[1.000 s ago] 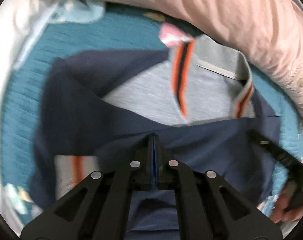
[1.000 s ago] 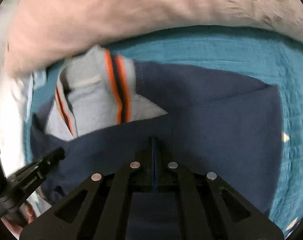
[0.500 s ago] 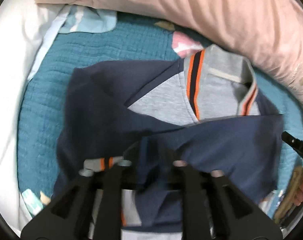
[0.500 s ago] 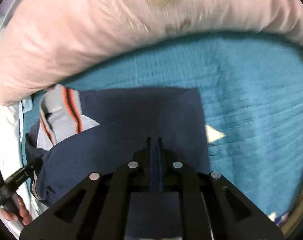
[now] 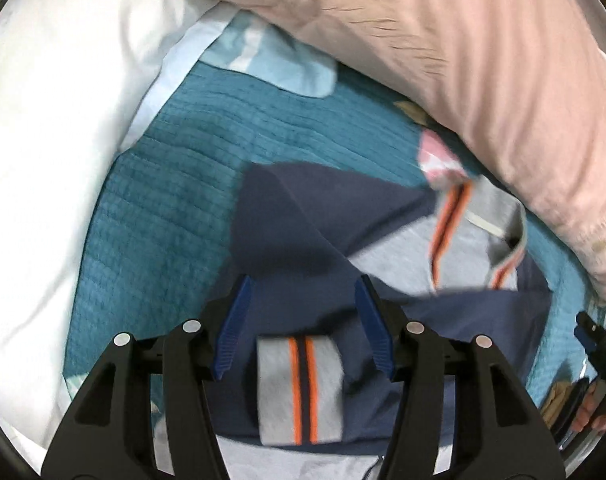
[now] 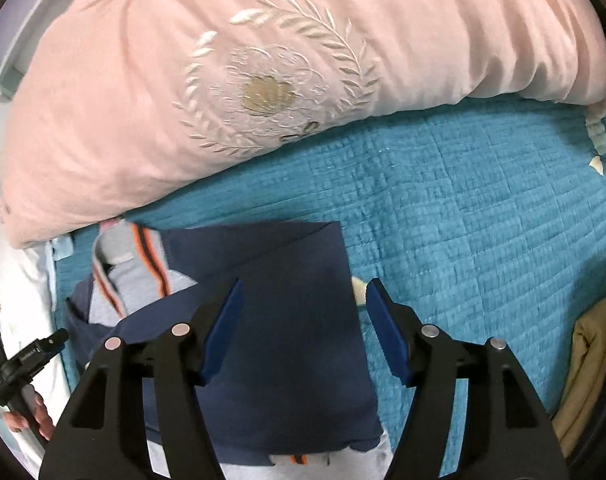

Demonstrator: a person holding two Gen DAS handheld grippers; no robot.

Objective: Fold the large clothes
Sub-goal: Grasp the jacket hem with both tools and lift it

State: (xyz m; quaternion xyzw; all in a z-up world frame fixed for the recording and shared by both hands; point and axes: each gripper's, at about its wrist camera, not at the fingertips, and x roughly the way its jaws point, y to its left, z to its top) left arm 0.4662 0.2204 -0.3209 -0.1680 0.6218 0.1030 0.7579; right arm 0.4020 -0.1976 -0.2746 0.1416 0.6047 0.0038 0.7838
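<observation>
Both grippers, seen clamped on navy fabric a second earlier, have since been opened and the cloth let go. The left gripper (image 5: 301,292) is held with its blue-padded fingers (image 5: 233,330) spread wide, nothing between them, above the near part of the jacket (image 5: 303,232). Directly below, a grey cuff (image 5: 301,388) with orange and dark stripes is laid across the navy folded panel. The right gripper (image 6: 303,294) is likewise spread wide and empty, poised over the jacket's flat navy rectangle (image 6: 287,320), whose right edge is seen lying straight on the quilt.

Farther out in the left wrist view, the grey chest and the striped collar (image 5: 451,220) are exposed beyond the folded navy sleeve; this area is motion-blurred, so whether the collar lies flat cannot be judged with confidence. At the far right edge of that view the other gripper and the hand holding it (image 5: 591,412) are partly caught.

The garment is spread on a teal quilted bedspread (image 6: 463,240). A tan cloth (image 6: 587,364) is seen at the quilt's right edge, well apart from the jacket. A white pillow (image 5: 55,152) is placed to the left, and a pink embroidered pillow (image 6: 263,80) is set along the far side, touching the collar end.
</observation>
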